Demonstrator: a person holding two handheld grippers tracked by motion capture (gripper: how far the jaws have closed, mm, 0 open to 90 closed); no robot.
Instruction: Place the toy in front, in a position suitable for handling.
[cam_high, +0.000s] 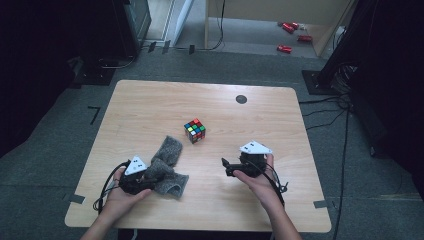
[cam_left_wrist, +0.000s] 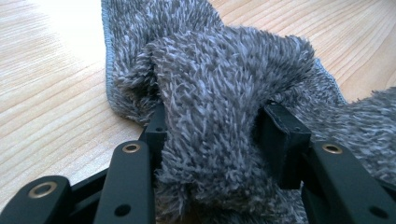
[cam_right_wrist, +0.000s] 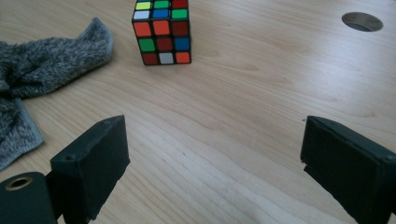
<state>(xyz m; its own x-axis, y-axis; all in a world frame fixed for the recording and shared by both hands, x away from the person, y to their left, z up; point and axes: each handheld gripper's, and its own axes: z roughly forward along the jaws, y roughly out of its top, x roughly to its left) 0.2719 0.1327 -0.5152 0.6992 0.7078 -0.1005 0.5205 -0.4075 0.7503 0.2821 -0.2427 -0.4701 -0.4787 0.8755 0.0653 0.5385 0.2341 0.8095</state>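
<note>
Left gripper sits low near the tabletop's front-left corner, its jaws pinched on a grey cloth; right gripper, toward the front-right, is held above the surface, jaws spread wide, pointing left

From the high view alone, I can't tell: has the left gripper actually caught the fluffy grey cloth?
Observer: Yes. In the left gripper view, the left gripper has a thick fold of the fluffy grey cloth bunched between its black jaws, pads pressing on both sides.
Operator: And the right gripper?
Observer: The right gripper stands wide open over bare wooden table, nothing between its jaws.
Operator: What is it facing?
Observer: The multicoloured puzzle cube, straight ahead and apart from the cloth.
</note>
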